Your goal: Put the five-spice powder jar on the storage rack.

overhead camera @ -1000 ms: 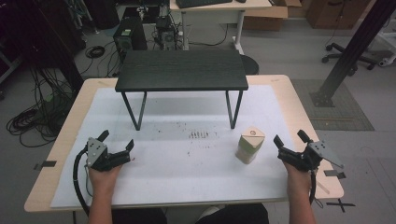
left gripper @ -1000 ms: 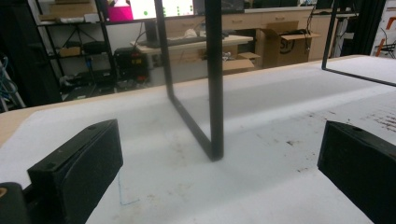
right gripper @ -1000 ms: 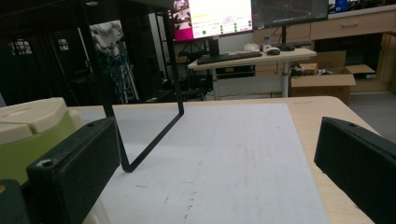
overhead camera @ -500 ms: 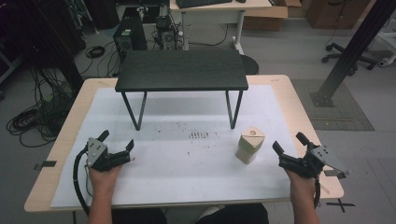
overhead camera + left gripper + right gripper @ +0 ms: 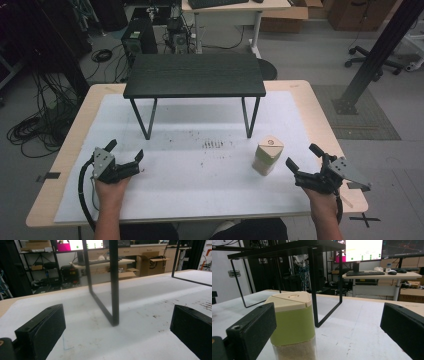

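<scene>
Shaker (image 5: 267,155) (tan grains at its base) stands upright beside the wide-open, empty right hand-held gripper (image 5: 305,164).

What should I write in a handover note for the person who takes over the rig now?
Left gripper: open, holds nothing, low over the white mat near the front left.
Right gripper: open, holds nothing, aimed at the green shaker just to its left.
The shaker stands upright on the mat, in front of the right legs of the black shelf.
Done: nothing grasped yet.
Left: probably close the right gripper on the shaker and move it; the destination cannot be told.
</scene>
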A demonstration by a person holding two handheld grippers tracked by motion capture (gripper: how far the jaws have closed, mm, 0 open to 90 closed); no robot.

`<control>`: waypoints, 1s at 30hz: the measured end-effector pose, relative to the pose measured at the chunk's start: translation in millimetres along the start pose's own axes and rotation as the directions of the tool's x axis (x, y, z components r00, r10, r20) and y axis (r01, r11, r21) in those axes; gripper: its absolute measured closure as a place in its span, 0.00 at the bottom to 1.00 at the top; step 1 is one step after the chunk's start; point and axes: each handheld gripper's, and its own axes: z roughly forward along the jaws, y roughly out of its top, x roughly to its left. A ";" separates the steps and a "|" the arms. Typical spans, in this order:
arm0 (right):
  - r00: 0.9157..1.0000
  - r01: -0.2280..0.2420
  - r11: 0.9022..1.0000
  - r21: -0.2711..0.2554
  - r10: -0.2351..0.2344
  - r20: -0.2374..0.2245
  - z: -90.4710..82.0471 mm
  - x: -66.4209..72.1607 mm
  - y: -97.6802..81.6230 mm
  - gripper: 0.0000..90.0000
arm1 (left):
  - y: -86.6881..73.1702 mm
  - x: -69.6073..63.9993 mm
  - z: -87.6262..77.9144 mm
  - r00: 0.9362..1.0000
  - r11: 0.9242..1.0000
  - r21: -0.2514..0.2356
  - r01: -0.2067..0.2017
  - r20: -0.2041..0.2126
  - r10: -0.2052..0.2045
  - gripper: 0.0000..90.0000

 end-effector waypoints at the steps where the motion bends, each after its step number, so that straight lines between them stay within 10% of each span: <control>1: 1.000 0.000 1.000 0.002 0.000 -0.007 -0.2 0.5 0.0 0.00 | 0.0 0.0 0.0 1.000 1.000 0.000 0.000 0.000 0.000 0.00; 30: 0.992 0.044 0.996 0.075 -0.035 -0.120 9.5 7.8 -2.6 0.00 | 0.0 0.2 -0.3 1.000 1.000 -0.005 0.001 0.007 -0.001 0.00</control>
